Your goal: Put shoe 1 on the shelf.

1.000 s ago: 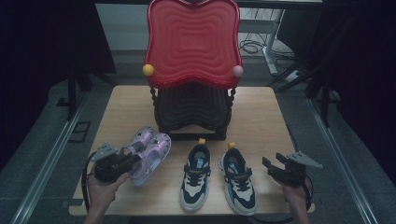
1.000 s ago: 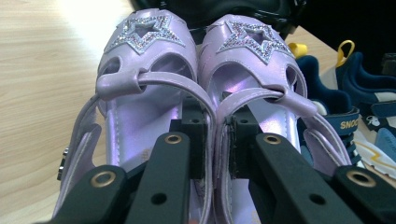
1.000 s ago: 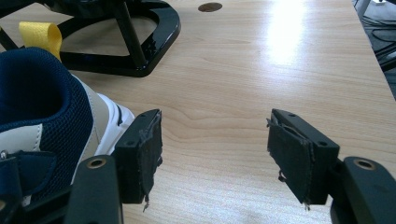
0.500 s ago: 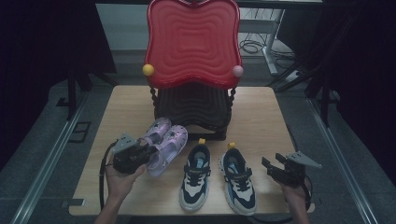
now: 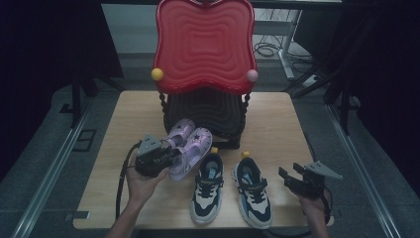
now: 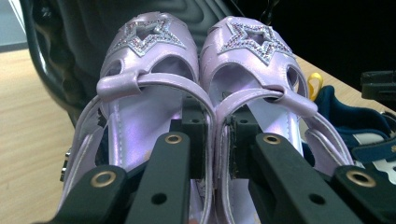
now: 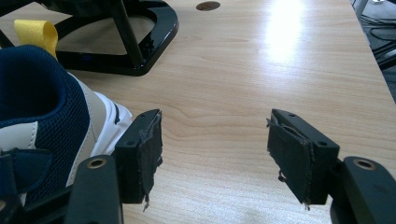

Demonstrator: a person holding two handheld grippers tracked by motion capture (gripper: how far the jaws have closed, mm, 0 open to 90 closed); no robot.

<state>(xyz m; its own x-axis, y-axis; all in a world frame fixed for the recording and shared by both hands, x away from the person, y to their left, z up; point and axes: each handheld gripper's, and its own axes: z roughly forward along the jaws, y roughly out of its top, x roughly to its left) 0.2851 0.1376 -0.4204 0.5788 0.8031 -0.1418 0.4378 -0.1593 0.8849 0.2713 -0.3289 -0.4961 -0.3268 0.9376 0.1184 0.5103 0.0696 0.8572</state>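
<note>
Landmark: black wire rack with red wavy-moulded panel, standing at the far middle of the pale wooden surface.

Lilac star-topped sandals, two: held as a pair just before the rack's foot, left gripper fingers clamped on their adjoining inner sides.

Navy-and-white sneakers, two: nearer than the rack, at the near edge.

Right gripper: right of the sneakers, fingers apart, nothing between.

Open surface: both sides of the rack.
</note>
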